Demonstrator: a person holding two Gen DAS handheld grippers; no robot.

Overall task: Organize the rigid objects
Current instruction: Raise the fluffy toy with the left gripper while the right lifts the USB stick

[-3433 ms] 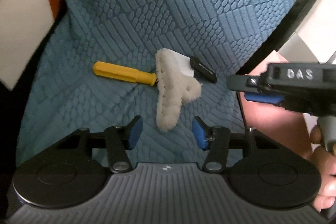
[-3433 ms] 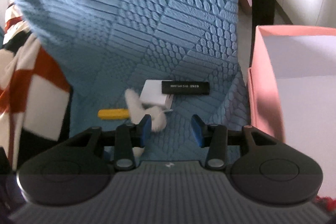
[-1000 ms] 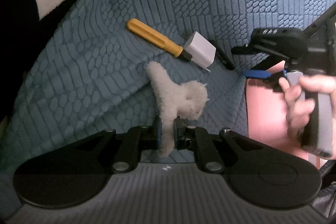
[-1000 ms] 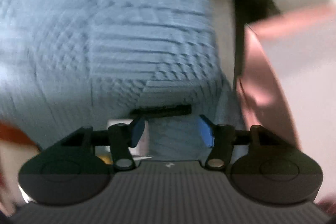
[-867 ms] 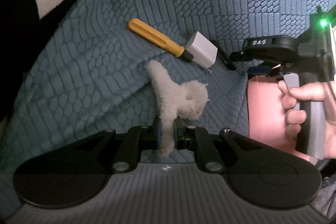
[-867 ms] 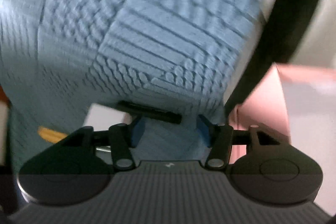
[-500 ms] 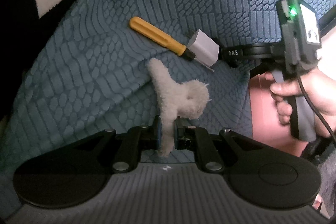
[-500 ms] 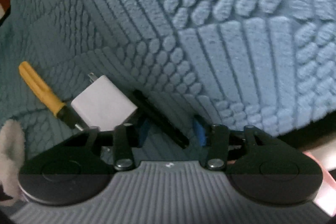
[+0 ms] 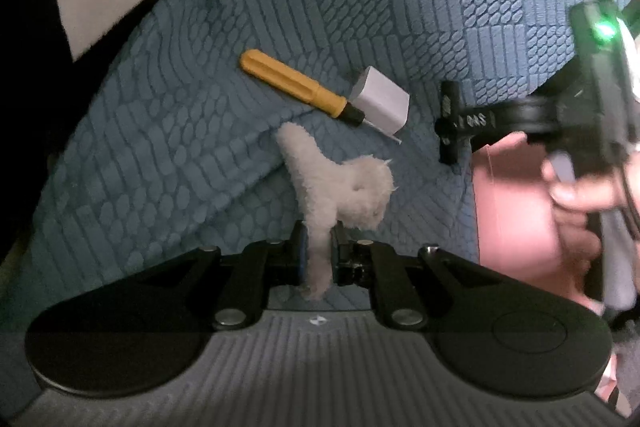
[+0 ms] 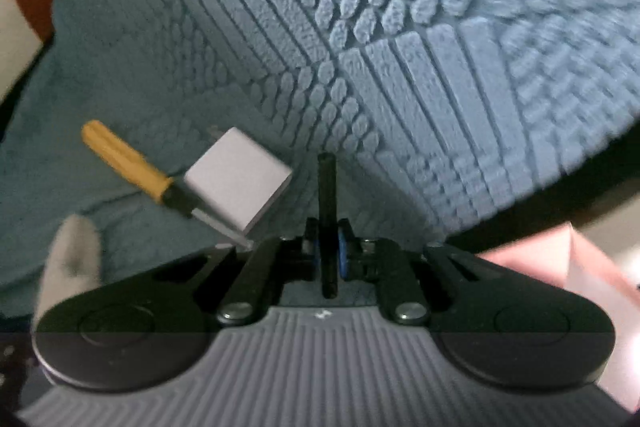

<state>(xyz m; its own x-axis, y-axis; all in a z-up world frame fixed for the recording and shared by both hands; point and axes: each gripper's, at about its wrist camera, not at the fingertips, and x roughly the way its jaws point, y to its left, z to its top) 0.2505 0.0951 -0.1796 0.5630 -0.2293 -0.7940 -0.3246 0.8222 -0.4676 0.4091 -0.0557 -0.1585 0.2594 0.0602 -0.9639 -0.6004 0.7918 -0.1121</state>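
Two grippers, left gripper [image 9: 319, 257] jaws clamped on fluffy toy [image 9: 340, 187], right gripper [image 10: 328, 251] jaws closing on black stick [image 10: 327, 195]

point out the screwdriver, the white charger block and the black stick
screwdriver [image 9: 292, 83], left wrist view, middle of its yellow handle.
white charger block [image 9: 382, 99], left wrist view, its top face.
black stick [image 10: 327, 187], right wrist view, the shaft above the right gripper's jaws.

Screwdriver [image 9: 294, 88] left of charger [image 9: 382, 99], tip seemingly touching it, stick [image 9: 447, 123] right
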